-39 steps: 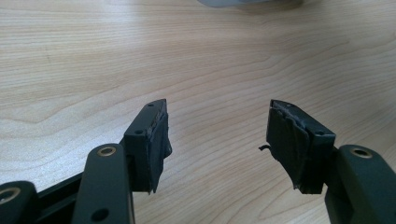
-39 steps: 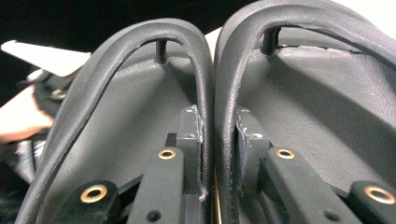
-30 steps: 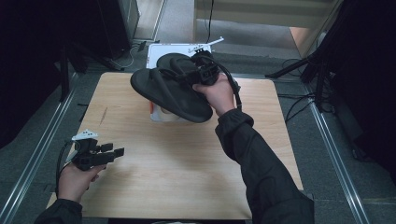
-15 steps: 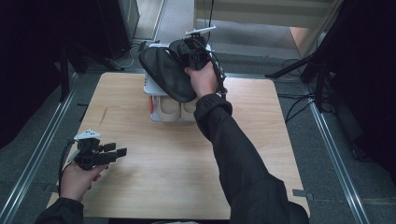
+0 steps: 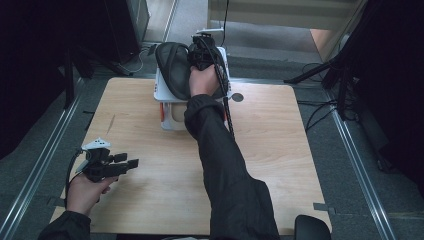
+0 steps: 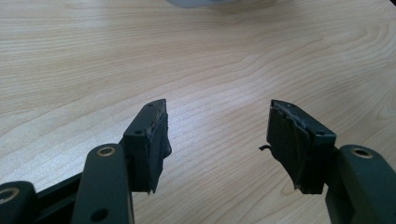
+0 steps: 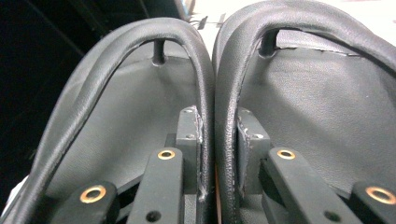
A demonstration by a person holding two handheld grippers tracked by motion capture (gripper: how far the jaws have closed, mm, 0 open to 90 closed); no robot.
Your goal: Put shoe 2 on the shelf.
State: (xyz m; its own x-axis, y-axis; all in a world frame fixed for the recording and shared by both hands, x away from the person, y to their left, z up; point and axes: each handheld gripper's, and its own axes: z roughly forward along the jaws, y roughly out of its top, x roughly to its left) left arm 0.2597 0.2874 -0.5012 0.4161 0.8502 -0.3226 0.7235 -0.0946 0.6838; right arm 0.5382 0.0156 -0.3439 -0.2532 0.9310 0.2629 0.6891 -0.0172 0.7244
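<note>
Left gripper [image 5: 131, 163]: held in the person's left hand [image 5: 87, 192] at the near left of the bench [image 5: 280, 150], low over the wood. Fingers [image 6: 152, 140] stand wide apart, nothing between them; bare bench top shows through the gap in the left gripper view.

White rack [image 5: 172, 117]: at the far middle edge of the bench, red marks on its front face, round pale shapes visible inside its lower part.

Pair of black sandals [image 5: 172, 70]: held above the top of the white rack, soles face to face and turned on edge. Whether they touch the rack cannot be told.

Right gripper [image 5: 199, 56]: in the person's right hand [image 5: 204, 82], arm in a dark sleeve reaching across the bench to the rack. Fingers [image 7: 189, 135] narrow, clamped on the two sandal straps pressed together between them, as seen in the right gripper view.
</note>
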